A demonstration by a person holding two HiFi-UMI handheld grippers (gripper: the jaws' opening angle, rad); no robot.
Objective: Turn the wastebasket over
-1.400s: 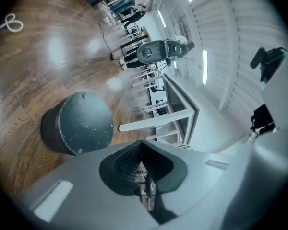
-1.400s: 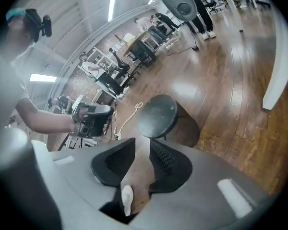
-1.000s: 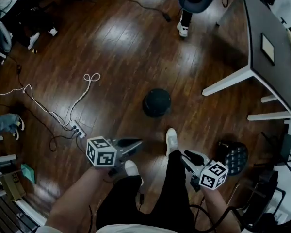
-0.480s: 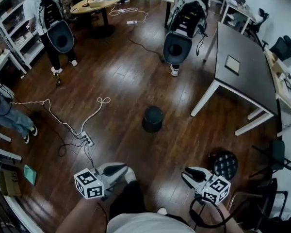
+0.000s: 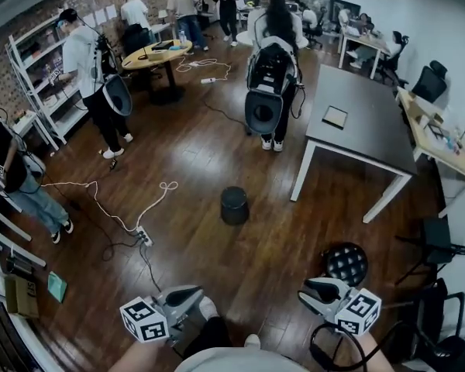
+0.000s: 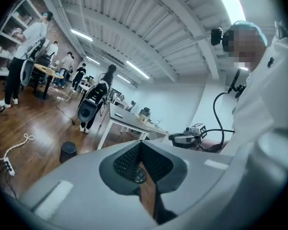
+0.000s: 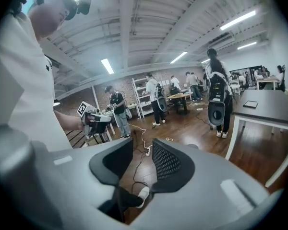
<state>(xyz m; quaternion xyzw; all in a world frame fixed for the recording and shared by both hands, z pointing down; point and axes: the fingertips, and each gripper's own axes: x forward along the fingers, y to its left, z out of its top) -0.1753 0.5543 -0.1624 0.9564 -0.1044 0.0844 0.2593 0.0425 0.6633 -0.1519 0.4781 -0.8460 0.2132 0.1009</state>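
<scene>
Now, left gripper (image 5: pixel 190 294): jaws together, empty.
right gripper (image 5: pixel 316 291): jaws apart, just opening, nothing between.
wastebasket (image 5: pixel 234 205): on wooden floor (image 5: pixel 294 242), well apart from both grippers.

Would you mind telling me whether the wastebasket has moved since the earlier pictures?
No. The wastebasket still stands between the power strip and the table leg; only the head view has tilted up.

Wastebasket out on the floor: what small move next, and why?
Probably step toward the wastebasket and lower the right gripper to it. It stands well ahead, clear of both grippers; that gripper's jaws have just been opening with nothing between them, while the left gripper is shut.
</scene>
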